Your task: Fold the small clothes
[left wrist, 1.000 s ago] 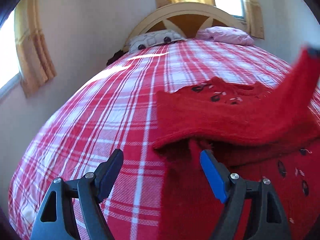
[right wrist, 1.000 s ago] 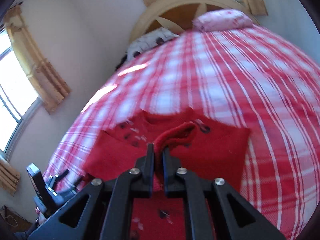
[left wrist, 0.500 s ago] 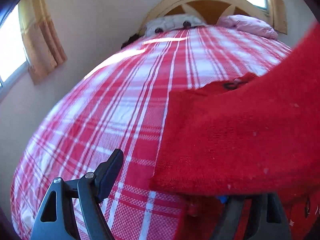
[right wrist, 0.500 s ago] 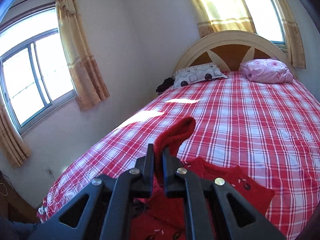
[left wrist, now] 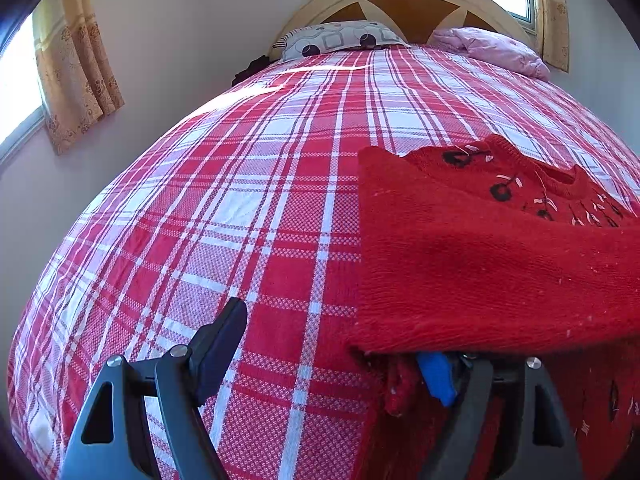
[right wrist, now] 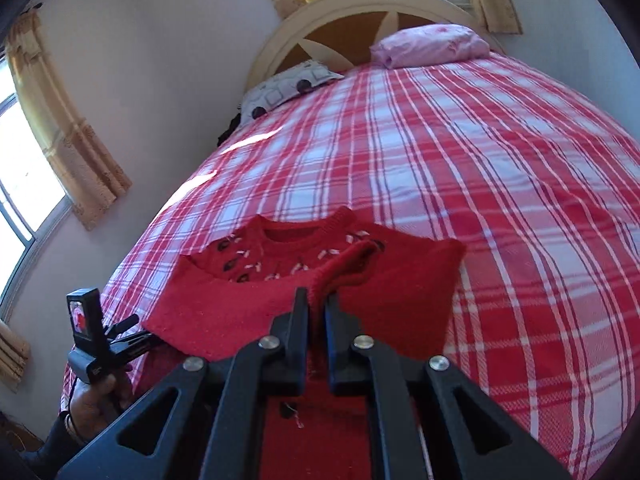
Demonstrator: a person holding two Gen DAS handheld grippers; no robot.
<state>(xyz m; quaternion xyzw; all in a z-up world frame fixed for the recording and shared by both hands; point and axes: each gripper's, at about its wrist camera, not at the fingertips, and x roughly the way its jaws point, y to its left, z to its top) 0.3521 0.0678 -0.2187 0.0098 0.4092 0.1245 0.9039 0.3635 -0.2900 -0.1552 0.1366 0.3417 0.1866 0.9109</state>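
Note:
A small red knitted sweater (right wrist: 384, 292) with dark flower embroidery lies on the red plaid bedspread (right wrist: 460, 152). Its left sleeve is folded across the body. My right gripper (right wrist: 318, 300) is shut on the cuff of that sleeve (right wrist: 344, 268) and holds it over the sweater. In the left wrist view the sweater (left wrist: 480, 264) fills the right side and the sleeve drapes over the right finger. My left gripper (left wrist: 332, 344) is open and holds nothing, its fingers low at the sweater's left edge.
The bed has a patterned pillow (left wrist: 340, 38) and a pink pillow (left wrist: 496, 48) at the arched headboard (right wrist: 360, 12). Curtained windows (right wrist: 60, 152) line the left wall. The left hand-held gripper unit (right wrist: 90, 344) shows at the bed's left edge.
My right gripper came down from a raised position, carrying the sleeve cuff across the sweater body. The sleeve now lies over the left gripper's right finger.

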